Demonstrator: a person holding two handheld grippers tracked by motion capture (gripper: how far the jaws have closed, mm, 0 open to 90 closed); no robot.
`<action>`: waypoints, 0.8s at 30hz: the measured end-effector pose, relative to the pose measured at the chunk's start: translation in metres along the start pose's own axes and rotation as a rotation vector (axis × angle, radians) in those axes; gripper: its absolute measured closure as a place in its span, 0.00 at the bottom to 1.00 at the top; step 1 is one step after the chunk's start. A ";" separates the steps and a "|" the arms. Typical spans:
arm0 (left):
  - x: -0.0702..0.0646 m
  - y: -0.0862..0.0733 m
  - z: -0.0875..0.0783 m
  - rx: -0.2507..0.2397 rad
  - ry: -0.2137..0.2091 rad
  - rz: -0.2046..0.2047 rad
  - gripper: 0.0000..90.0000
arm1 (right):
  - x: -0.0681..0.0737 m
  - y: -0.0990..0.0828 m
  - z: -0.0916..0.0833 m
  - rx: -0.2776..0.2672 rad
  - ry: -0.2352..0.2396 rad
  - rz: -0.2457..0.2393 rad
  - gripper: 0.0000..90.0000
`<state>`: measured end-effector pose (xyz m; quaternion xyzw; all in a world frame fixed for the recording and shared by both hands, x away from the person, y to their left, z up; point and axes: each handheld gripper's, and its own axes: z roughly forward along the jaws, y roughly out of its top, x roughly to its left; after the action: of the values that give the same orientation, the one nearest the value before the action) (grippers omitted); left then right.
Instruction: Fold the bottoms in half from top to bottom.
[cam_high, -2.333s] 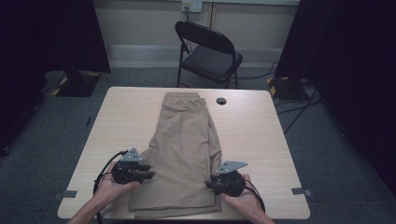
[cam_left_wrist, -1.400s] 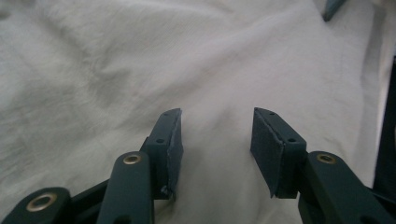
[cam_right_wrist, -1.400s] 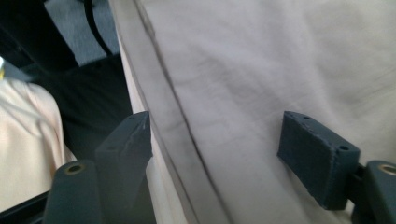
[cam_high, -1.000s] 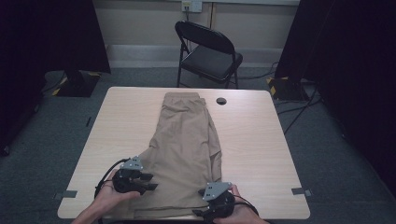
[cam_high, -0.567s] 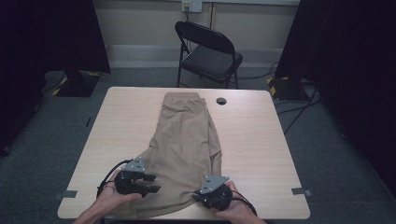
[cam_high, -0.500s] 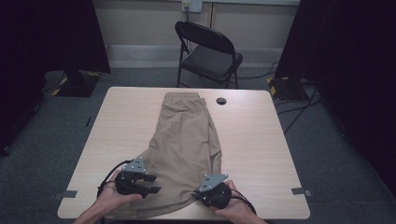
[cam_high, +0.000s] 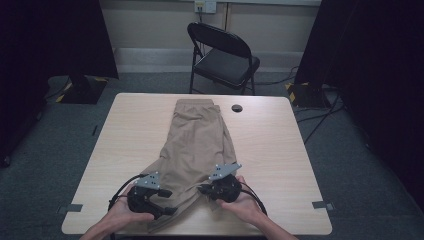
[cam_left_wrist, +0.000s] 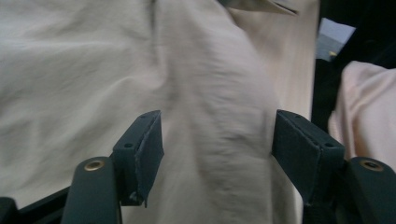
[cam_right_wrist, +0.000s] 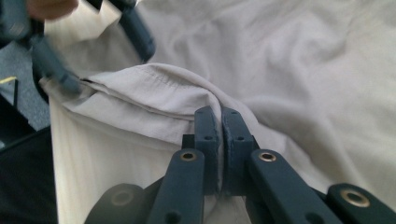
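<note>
Tan trousers (cam_high: 200, 135) lie lengthwise on the table, waistband at the far end. My right gripper (cam_high: 204, 190) is shut on a folded hem at their near end; in the right gripper view its pads (cam_right_wrist: 222, 116) pinch the lifted edge of the cloth (cam_right_wrist: 140, 88). My left gripper (cam_high: 169, 202) rests at the near left, pointing right over the fabric. Its jaws (cam_left_wrist: 217, 121) have just been opening and stand apart, with a ridge of cloth (cam_left_wrist: 219, 154) between them that the pads do not press. The right gripper view also shows the left gripper (cam_right_wrist: 100, 56).
The wooden table (cam_high: 280, 150) has bare surface on both sides of the trousers. A small black round object (cam_high: 236, 108) sits near the far edge. A black folding chair (cam_high: 225, 55) stands behind the table. Dark curtains flank the room.
My right gripper closed on the near hem and moved away from the table's front edge and slightly left, drawing the cloth with it. My left gripper stayed put with its jaws spread wider.
</note>
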<state>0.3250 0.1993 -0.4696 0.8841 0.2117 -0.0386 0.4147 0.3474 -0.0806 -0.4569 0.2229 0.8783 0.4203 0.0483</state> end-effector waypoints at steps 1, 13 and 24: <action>0.000 0.000 0.000 -0.004 -0.005 0.002 0.36 | -0.001 0.004 0.001 -0.001 -0.010 0.001 0.96; 0.005 -0.003 -0.002 0.059 0.106 -0.027 0.63 | -0.022 0.027 0.001 -0.075 -0.030 0.070 0.96; 0.017 -0.006 -0.022 -0.031 0.118 -0.106 0.98 | -0.026 0.004 -0.020 -0.091 -0.024 0.073 0.94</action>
<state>0.3353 0.2247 -0.4633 0.8658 0.2830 -0.0050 0.4126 0.3669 -0.1043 -0.4435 0.2575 0.8489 0.4586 0.0537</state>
